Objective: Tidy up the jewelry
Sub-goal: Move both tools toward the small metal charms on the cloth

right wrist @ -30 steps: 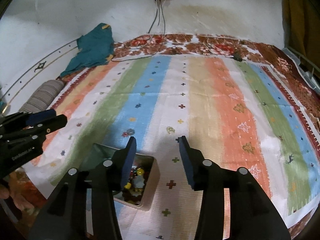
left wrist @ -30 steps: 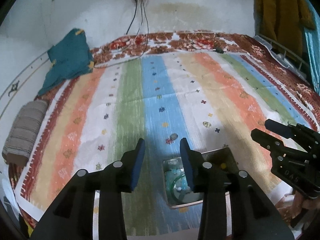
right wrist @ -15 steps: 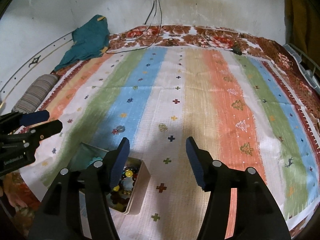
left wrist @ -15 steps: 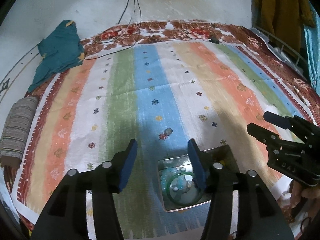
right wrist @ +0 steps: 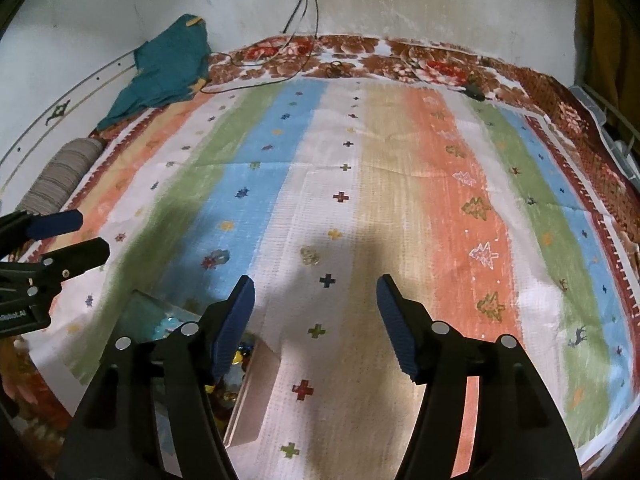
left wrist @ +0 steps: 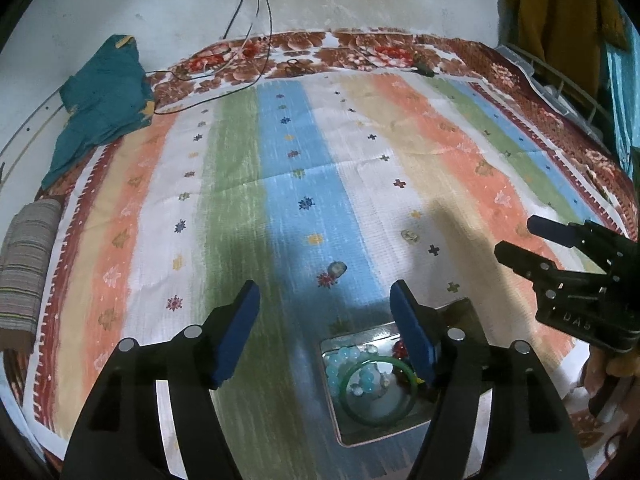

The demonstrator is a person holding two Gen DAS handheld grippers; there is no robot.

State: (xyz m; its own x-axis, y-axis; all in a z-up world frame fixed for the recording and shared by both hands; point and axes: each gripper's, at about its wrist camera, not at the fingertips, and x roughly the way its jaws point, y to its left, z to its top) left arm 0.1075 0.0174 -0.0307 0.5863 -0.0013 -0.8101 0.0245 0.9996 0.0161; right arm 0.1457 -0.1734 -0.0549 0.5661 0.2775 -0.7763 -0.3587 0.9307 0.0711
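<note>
Hovering: two empty grippers, left gripper (left wrist: pixel 325 306) and right gripper (right wrist: pixel 315 302), jaws just widening; one tin (left wrist: pixel 464 312).

Grippers: two, left gripper (left wrist: pixel 324 294) and right gripper (right wrist: pixel 314 290)
Tin (left wrist: pixel 360 436) of jewelry: one
Green bangle (left wrist: pixel 352 410): one
Loose trinkets on the striped cloth (left wrist: pixel 240 208): two
Teal cloth (left wrist: pixel 100 100): one
Rolled striped fabric (left wrist: pixel 24 256): one

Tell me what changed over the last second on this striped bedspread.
Both grippers' jaws have just been opening, with nothing between them: the left gripper and the right gripper. Both views have dipped, so the open metal tin of beads and its green bangle look nearer. The tin, the two small pieces on the striped bedspread stayed put.
</note>
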